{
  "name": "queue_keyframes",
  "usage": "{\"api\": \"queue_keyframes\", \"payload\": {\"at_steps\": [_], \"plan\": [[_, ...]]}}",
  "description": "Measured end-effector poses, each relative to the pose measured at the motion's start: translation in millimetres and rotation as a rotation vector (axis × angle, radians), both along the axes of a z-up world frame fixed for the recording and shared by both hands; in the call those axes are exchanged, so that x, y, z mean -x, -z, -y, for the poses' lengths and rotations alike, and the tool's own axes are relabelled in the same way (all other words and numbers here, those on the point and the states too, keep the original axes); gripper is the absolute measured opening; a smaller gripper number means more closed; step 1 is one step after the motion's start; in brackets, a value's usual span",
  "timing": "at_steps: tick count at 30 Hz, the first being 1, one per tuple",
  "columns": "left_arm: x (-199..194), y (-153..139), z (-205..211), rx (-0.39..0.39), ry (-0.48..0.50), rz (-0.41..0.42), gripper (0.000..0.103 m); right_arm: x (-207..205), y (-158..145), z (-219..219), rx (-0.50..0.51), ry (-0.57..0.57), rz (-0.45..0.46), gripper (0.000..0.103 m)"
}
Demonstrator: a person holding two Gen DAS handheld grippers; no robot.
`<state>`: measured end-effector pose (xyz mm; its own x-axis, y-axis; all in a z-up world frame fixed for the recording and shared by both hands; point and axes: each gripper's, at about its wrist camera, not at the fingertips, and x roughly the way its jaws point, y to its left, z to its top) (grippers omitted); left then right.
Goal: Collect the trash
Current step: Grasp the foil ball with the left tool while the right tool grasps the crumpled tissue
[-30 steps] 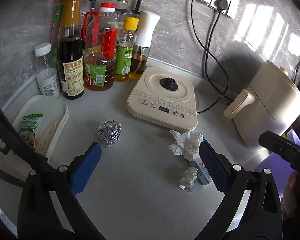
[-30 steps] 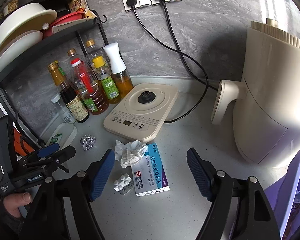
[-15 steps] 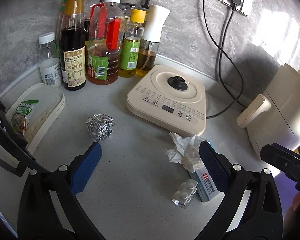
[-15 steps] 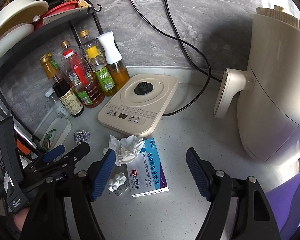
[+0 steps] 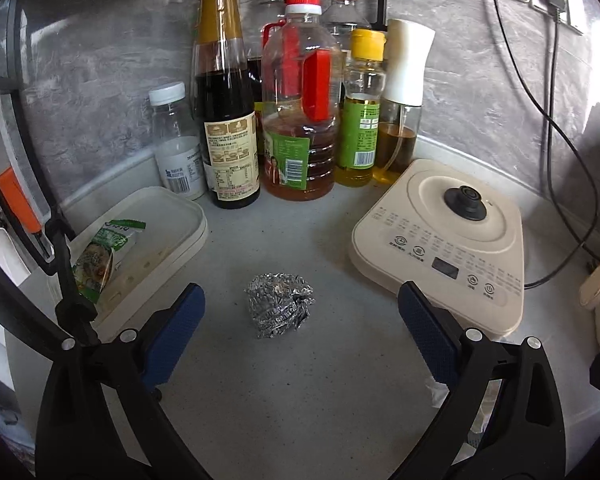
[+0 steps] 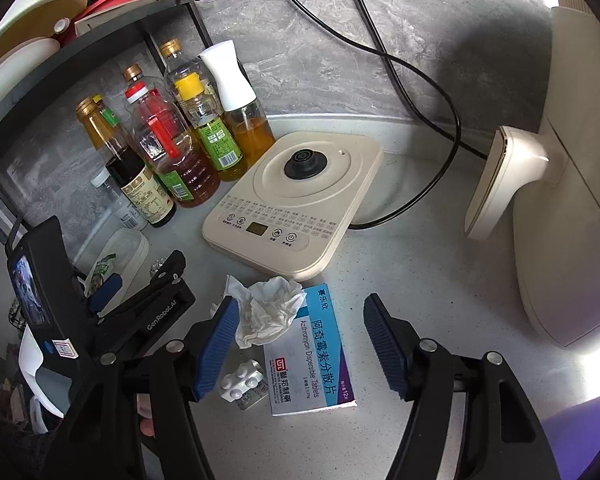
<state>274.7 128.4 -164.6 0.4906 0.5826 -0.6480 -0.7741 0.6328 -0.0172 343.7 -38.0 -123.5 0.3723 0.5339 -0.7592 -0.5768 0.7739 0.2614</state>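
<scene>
**Both tools lower over the litter; right jaws narrowing**

Both tools sit lower and closer than a second back. Left tool (image 5: pixel 298 336) spread wide, empty; foil ball (image 5: pixel 280 310) now lies centred just ahead between its pads, on the worktop (image 5: pixel 300 408). Roundish wad, no clear long axis. Right tool (image 6: pixel 300 344) has just been closing, jaws not yet pinching; crumpled tissue (image 6: pixel 268 312) and medicine box (image 6: pixel 314 348) lie between them. Box's long axis runs away from the tool, roughly along its fingers. Blister pack (image 6: pixel 244 386) beside the left pad.
</scene>
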Motion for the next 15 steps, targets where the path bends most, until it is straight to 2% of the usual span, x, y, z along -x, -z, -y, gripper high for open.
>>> {"api": "queue_keyframes", "payload": {"at_steps": [7, 10, 12, 13, 15], "plan": [[-8.0, 14.5, -17.8, 0.059, -0.041, -0.009, 0.094, -9.0, 22.7, -15.5, 0.023, -0.023, -0.071, 0.059], [-11.7, 20.7, -24.8, 0.106, -0.010, 0.012, 0.073, -12.5, 33.8, -24.7, 0.029, -0.033, -0.105, 0.054], [-12.8, 24.6, -30.1, 0.147, -0.007, 0.018, 0.055, -15.5, 38.6, -30.7, 0.035, -0.037, -0.116, 0.053], [-12.3, 26.1, -33.1, 0.171, -0.005, 0.025, 0.042, -17.1, 40.2, -33.2, 0.037, -0.035, -0.117, 0.052], [-11.0, 26.5, -34.2, 0.180, 0.005, 0.033, 0.042, -20.4, 44.2, -39.5, 0.045, -0.042, -0.123, 0.051]]}}
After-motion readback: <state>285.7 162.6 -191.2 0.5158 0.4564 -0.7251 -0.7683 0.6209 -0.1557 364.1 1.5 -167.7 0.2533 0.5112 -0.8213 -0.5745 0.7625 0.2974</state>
